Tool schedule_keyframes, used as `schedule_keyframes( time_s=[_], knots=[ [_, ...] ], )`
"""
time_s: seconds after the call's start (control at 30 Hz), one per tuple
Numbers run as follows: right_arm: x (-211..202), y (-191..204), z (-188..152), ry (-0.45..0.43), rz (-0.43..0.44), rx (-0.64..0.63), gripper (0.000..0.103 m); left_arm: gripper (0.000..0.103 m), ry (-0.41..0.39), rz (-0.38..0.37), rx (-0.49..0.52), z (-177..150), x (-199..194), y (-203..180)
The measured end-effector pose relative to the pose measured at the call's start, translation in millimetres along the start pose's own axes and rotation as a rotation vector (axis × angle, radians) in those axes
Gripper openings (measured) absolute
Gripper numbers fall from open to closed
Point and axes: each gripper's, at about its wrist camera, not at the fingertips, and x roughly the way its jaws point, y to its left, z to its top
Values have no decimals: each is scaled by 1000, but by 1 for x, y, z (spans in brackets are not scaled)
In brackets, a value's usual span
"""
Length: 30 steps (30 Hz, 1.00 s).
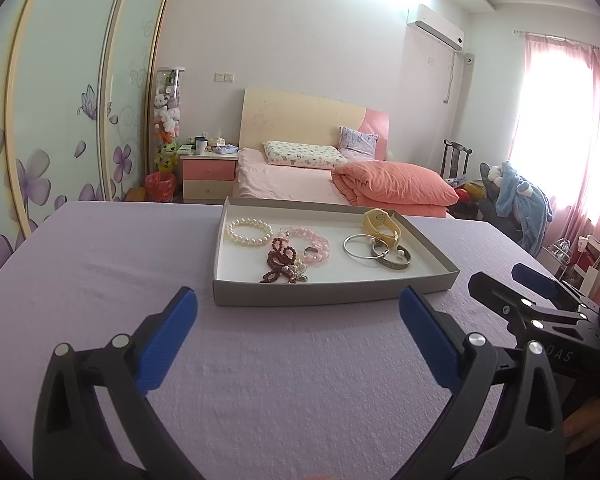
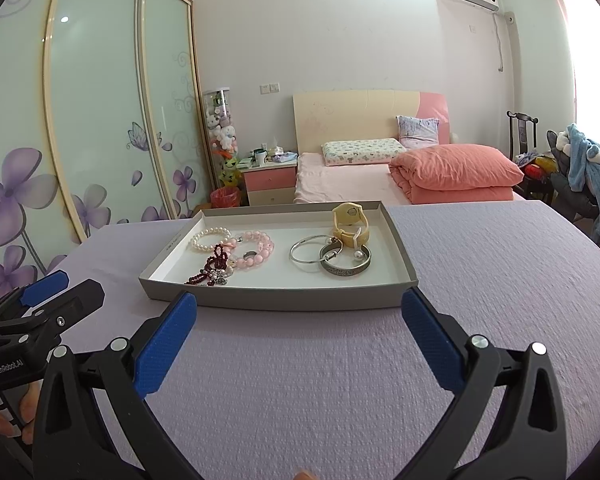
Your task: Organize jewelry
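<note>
Nearest the cameras, both grippers hover low over the lavender-covered surface [image 1: 100,248], short of the tray. The left gripper [image 1: 298,306] has its jaws spread wide and holds nothing; the right gripper [image 2: 299,306] is the same, wide apart and empty. Each points forward at the tray, roughly level, side by side, the right one showing at the right edge of the left wrist view.

Just beyond the fingertips lies the shallow grey tray [image 2: 280,300], its near wall facing the grippers, set toward the far edge of the surface. Inside it, at the near left, a dark red bead strand [image 2: 210,268] is tangled with a small silvery charm cluster; it looks limp and light, likely to drape and snag its neighbours, so a pinch on a free loop seems wisest. Touching it is a pink bead bracelet [image 2: 260,250] with a small ring [image 2: 249,256] inside its loop; the ring is probably slippery and hard to pinch. At the near right sit a patterned metal cuff [image 2: 346,268] and a thin silver bangle [image 2: 310,254], overlapping: stiff, smooth, best gripped across the band. Farther back are a white pearl bracelet [image 2: 208,238] at the left and a yellow watch [image 2: 350,220] at the far right, its strap soft and easy to grip.
</note>
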Motion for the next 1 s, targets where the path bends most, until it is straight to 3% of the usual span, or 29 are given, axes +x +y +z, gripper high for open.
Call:
schedule_keyframes(
  time_s=[1.0],
  knots=[
    [0, 0, 1, 1, 0, -6, 102, 101, 11, 3, -1, -3, 3, 0]
  ],
)
